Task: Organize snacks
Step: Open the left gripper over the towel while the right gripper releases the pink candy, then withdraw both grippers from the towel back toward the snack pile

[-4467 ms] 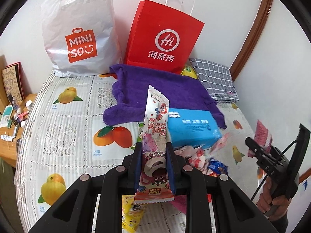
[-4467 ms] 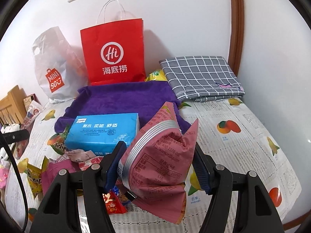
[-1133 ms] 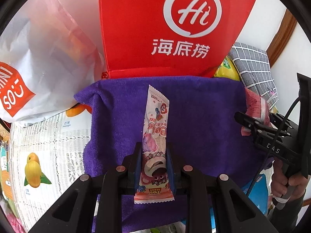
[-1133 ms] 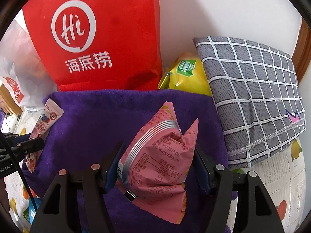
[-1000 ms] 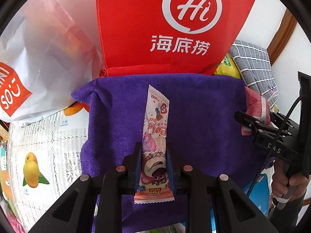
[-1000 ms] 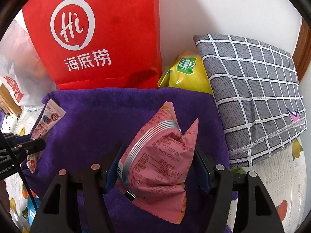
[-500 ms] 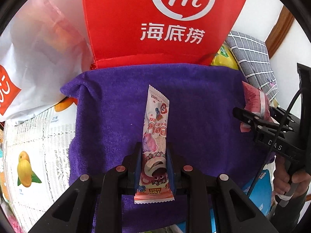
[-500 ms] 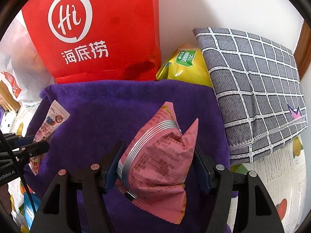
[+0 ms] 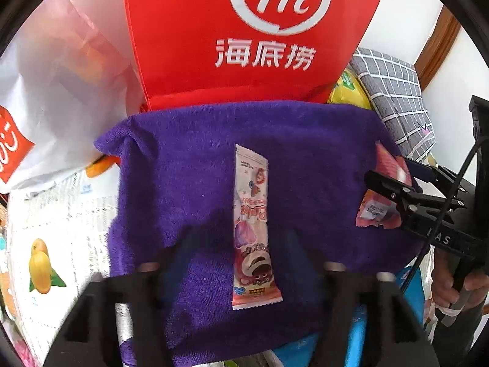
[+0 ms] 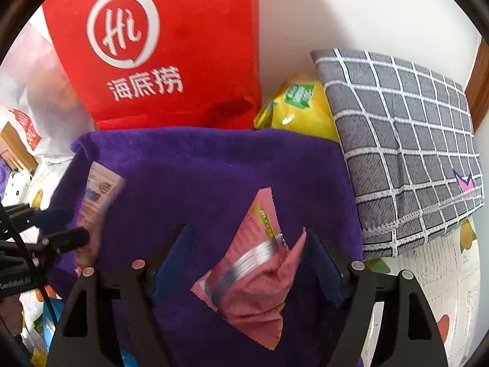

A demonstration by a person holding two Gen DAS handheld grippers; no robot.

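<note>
A long pink snack stick (image 9: 252, 229) with a bear print lies flat on the purple towel (image 9: 183, 168). My left gripper (image 9: 240, 240) is opening around it, and its blurred jaws stand clear of the wrapper on both sides. A crumpled pink snack bag (image 10: 253, 275) rests tilted on the towel (image 10: 198, 168) between the jaws of my right gripper (image 10: 246, 234). These jaws are opening too, and the pads are off the bag. Each gripper also shows at the edge of the other's view, the right gripper (image 9: 394, 189) and the left gripper (image 10: 61, 229).
A red paper bag (image 9: 244, 46) stands against the wall right behind the towel, with a white plastic bag (image 9: 61, 76) to its left. A yellow snack bag (image 10: 299, 107) and a folded grey checked cloth (image 10: 397, 137) lie to the right. A blue tissue pack (image 9: 360, 336) sits nearer.
Both grippers have gone from shut to open. The snack stick has dropped flat onto the towel, and the pink bag has slumped and tilted between the right jaws.
</note>
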